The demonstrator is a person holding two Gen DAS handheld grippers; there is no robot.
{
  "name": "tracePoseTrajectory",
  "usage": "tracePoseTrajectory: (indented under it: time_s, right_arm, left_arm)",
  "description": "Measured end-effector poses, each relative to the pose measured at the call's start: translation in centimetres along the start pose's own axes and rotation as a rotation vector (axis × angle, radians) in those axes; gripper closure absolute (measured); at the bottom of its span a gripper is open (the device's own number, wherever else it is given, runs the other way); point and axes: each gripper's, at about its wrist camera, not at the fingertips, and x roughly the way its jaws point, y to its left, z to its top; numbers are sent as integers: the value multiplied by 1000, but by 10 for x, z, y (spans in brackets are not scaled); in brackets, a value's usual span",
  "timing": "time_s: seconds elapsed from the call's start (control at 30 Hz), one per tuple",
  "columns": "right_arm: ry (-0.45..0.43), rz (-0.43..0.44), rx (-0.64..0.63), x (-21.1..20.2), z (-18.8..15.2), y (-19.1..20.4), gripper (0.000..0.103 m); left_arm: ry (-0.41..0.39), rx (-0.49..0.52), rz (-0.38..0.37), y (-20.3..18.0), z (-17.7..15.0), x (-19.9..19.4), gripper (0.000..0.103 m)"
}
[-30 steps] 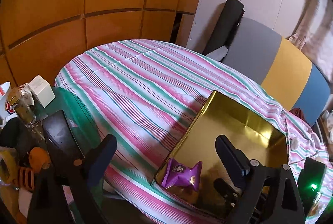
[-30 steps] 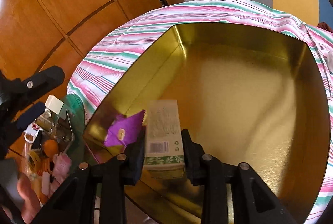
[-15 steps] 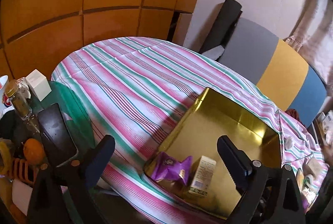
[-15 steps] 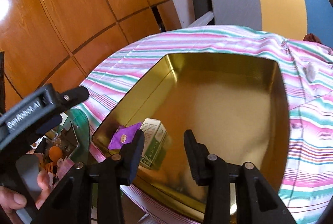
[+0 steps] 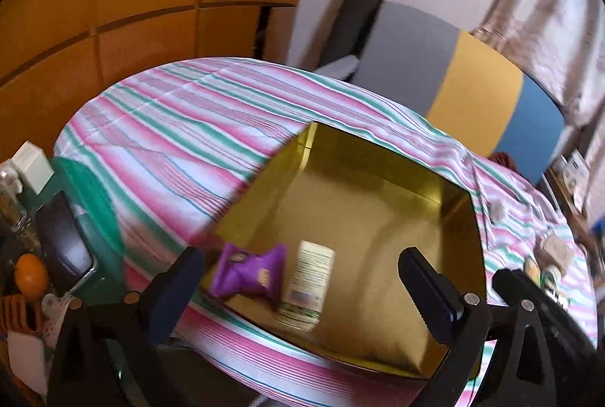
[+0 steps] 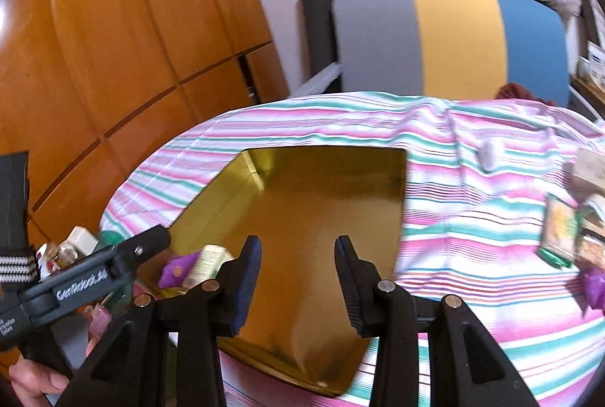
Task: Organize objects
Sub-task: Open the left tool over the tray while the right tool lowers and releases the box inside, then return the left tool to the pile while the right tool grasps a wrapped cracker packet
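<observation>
Both jaws empty, left gripper point(image 5: 302, 278) opening; carton point(image 5: 308, 288) lies flat, pointing into gold tray point(image 5: 378, 180).

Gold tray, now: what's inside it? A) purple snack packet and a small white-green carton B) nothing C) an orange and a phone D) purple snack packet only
A: in the left wrist view the purple snack packet and the small white-green carton lie side by side in the near corner of the gold tray; no gripper holds either.

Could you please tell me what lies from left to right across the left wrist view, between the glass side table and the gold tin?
Orange → black phone → purple packet → small carton.
</observation>
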Motion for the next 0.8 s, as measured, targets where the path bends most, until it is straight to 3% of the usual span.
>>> tracePoseTrajectory:
  time_s: [0.33,0.53,0.67,0.8]
  right_arm:
    - [1,-137,104,-30,-23,-79,62]
    - [29,-300,156,-43,-54,-141,62]
    - [-41,-417,272,-71,-65,-196,62]
    - [-75,-441,372,-84,-63,-245,62]
  left_arm:
    - [15,142,-115,-47,-23,-4,0]
    - [24,221,-204,-73,-38,-11,0]
    - [45,260,-238,-88,-50,-11,0]
    - [60,280,-263,-99,-58,-12,0]
